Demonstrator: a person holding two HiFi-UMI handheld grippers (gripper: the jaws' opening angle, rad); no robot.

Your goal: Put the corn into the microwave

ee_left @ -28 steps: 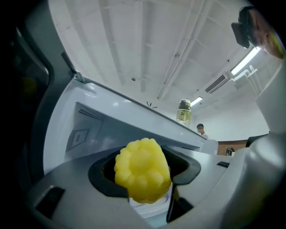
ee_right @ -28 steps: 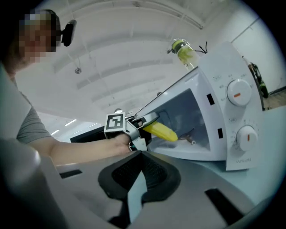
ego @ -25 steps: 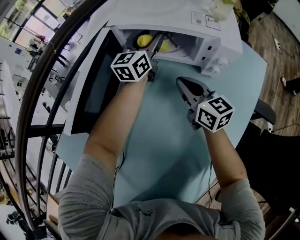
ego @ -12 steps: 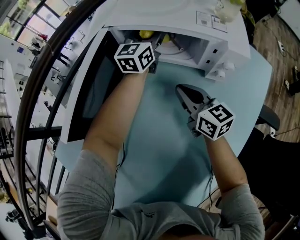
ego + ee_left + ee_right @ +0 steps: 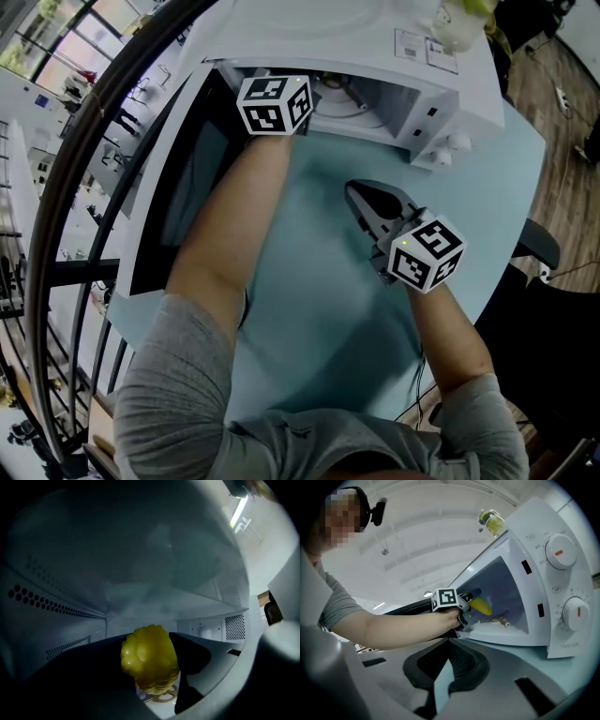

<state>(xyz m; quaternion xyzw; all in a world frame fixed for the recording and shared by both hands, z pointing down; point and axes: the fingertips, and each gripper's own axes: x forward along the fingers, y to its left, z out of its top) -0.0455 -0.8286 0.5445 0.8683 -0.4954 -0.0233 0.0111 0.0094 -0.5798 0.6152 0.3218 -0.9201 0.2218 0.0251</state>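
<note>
Findings at this moment:

1. My left hand-held gripper reaches level through the open front of the microwave. It is clenched on the corn, one dark jaw on either side of the yellow cob.
2. The corn is inside the cavity, carried clear of the floor. A roller ring shows just beneath it.
3. The microwave door hangs open on the left side.
4. My right hand-held gripper sits over the pale blue worktop in front of the microwave, well apart from the corn. Its jaws meet at the tips with nothing between them.
5. A bottle stands on top of the microwave.
</note>
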